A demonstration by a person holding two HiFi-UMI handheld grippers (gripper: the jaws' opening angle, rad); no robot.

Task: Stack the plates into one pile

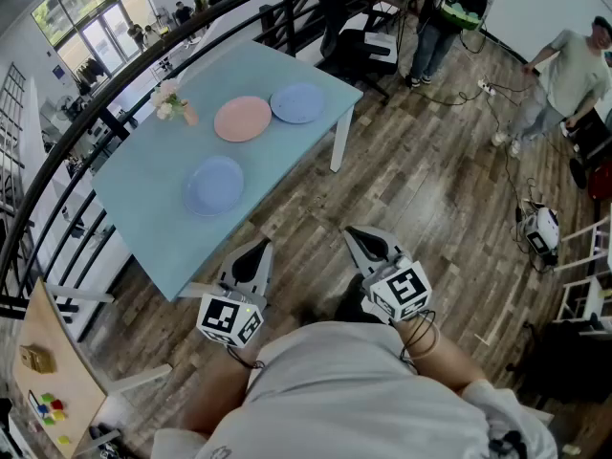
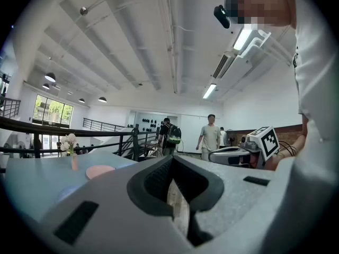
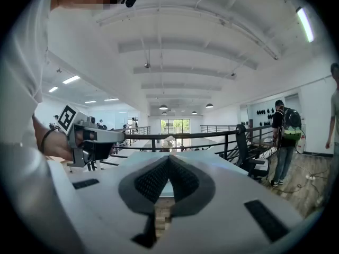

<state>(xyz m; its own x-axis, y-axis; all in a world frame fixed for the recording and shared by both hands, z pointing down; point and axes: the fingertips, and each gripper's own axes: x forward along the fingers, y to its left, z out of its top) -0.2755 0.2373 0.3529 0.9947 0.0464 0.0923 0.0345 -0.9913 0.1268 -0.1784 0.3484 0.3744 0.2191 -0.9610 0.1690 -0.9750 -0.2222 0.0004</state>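
Plates, three, unstacked on table [image 1: 134, 199]: pink plate [image 1: 242, 119]; far blue plate [image 1: 297, 103] at its 2 o'clock; near blue plate [image 1: 214, 185] at its 7 o'clock. Probably light, rigid, slick; best pinched at rim. Left gripper [image 1: 258, 251], right gripper [image 1: 361, 239]: jaws pressed together, empty, short of table.

The person wears a pale grey T-shirt [image 1: 354, 390]. The left gripper [image 1: 256, 250] and the right gripper [image 1: 367, 240] are light grey wedges with black ribbed pads [image 3: 151, 181], each topped by a white cube [image 1: 400, 293] bearing black square markers. Thin black cables [image 1: 421, 336] loop at the right wrist.
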